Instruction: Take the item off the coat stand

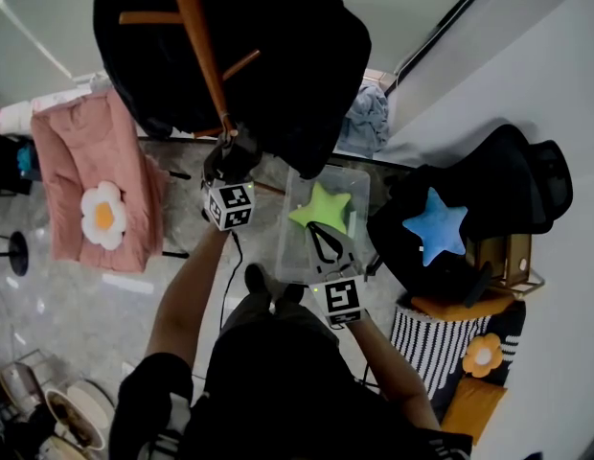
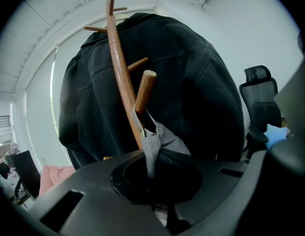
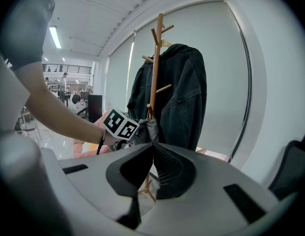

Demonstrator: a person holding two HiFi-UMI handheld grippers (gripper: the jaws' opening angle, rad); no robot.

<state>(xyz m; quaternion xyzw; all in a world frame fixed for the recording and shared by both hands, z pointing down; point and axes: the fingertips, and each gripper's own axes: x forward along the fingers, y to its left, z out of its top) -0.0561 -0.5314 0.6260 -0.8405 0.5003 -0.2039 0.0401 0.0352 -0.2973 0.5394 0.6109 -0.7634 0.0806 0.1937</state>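
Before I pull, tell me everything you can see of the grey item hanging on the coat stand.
The grey item looks like thin, soft cloth, crumpled, with stitched seams and a narrow strap. The strap loops over an upward-angled peg low on the wooden coat stand, in front of the black denim jacket. A fold runs down between the jaws of the left gripper, which is shut on it. Its exact kind cannot be told.
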